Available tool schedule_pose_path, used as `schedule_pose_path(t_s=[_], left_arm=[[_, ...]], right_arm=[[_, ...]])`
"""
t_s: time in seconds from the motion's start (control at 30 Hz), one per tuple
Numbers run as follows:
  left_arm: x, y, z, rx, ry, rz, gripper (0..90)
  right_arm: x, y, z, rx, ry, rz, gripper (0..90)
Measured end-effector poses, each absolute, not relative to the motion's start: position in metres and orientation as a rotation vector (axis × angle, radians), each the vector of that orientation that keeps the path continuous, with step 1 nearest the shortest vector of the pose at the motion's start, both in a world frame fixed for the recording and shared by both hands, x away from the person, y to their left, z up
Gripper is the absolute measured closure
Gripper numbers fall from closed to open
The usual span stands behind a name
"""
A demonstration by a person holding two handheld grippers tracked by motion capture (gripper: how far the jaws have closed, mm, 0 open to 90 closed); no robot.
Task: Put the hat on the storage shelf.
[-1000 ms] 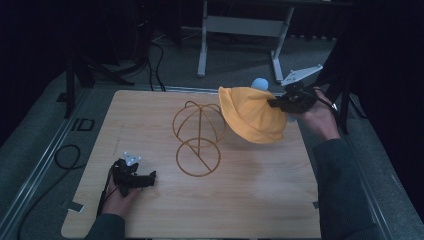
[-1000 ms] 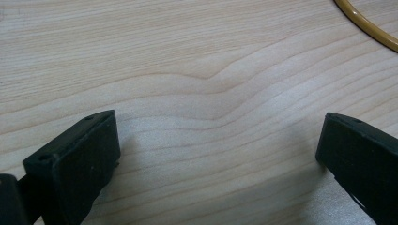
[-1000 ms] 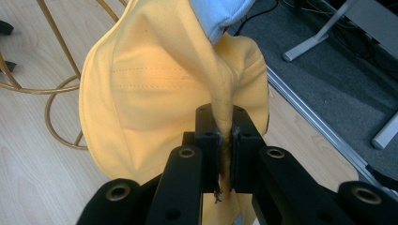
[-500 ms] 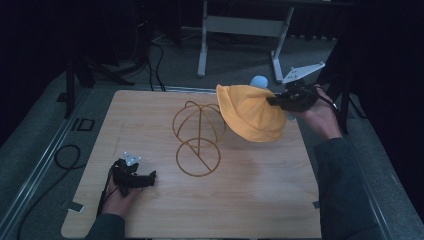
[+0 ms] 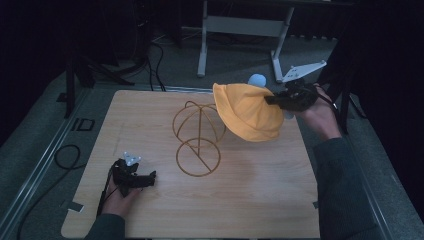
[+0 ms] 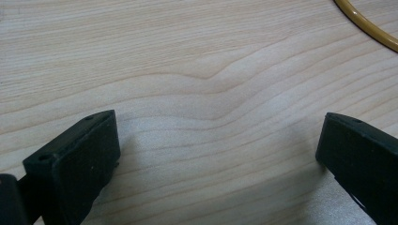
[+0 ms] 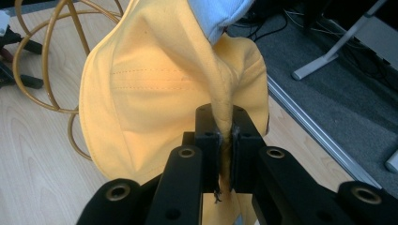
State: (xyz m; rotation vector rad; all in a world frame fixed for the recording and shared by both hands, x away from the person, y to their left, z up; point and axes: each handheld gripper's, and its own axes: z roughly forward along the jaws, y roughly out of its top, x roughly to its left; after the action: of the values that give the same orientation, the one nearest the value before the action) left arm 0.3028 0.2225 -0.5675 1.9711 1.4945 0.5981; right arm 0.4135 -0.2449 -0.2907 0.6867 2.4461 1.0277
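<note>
Above, the high view shows a wooden table point(image 5: 250, 200) with a person's two hands, each holding a two-jaw gripper. The right gripper point(image 5: 272, 99) is raised over the far right part of the table and holds a yellow hat point(image 5: 247, 112) by its brim. In the right gripper view the right gripper's point(image 7: 224, 140) jaws are pressed together, with a bunched fold of the hat's point(image 7: 155, 98) fabric pinched between the fingers point(image 7: 208, 140). The hat hangs clear of the table, spreading forward and downward from the fingertips, its hollow side facing the camera. A pale blue patch of cloth point(image 7: 216, 14) shows just beyond the pinched fold, at the top of that view. A wire hat stand point(image 5: 198, 135), gold in colour, stands on the table just beyond and to one side of the hat; its domed top lies close beside the hat's edge, and contact between them cannot be told. Its ring base point(image 5: 197, 157) rests flat on the wood.

The left gripper point(image 5: 150, 176) lies low at the near left of the table, well apart from the hat and the stand. In the left gripper view its point(image 6: 218, 154) jaws stand wide apart with bare wood between the fingers point(image 6: 84, 154); nothing is held. An arc of the stand's ring base point(image 6: 366, 26) shows well ahead of the fingertips, at the upper right.
</note>
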Motion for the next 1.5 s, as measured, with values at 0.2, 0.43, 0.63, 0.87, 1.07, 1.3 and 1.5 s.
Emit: schedule_pose_path(t_s=[0.2,0.43,0.63,0.87,1.07,1.3,1.5], left_arm=[[0.303,0.223,-0.567,1.973,1.494,0.598,0.2],[0.303,0.223,-0.567,1.974,1.494,0.598,0.2],[0.303,0.223,-0.567,1.974,1.494,0.598,0.2],[0.303,0.223,-0.567,1.975,1.493,0.597,0.2],[0.303,0.223,-0.567,1.976,1.493,0.597,0.2],[0.303,0.223,-0.567,1.978,1.493,0.597,0.2],[0.303,0.223,-0.567,1.978,1.493,0.597,0.2]], right_arm=[[0.411,-0.243,-0.287,0.669,2.446,1.062,84.7],[0.409,-0.239,-0.284,0.651,2.448,1.075,84.7],[0.407,-0.234,-0.283,0.633,2.454,1.086,84.7],[0.405,-0.228,-0.282,0.611,2.462,1.096,84.7],[0.401,-0.221,-0.281,0.575,2.475,1.088,84.7],[0.398,-0.217,-0.276,0.552,2.474,1.095,84.7],[0.397,-0.211,-0.275,0.535,2.483,1.099,84.7]])
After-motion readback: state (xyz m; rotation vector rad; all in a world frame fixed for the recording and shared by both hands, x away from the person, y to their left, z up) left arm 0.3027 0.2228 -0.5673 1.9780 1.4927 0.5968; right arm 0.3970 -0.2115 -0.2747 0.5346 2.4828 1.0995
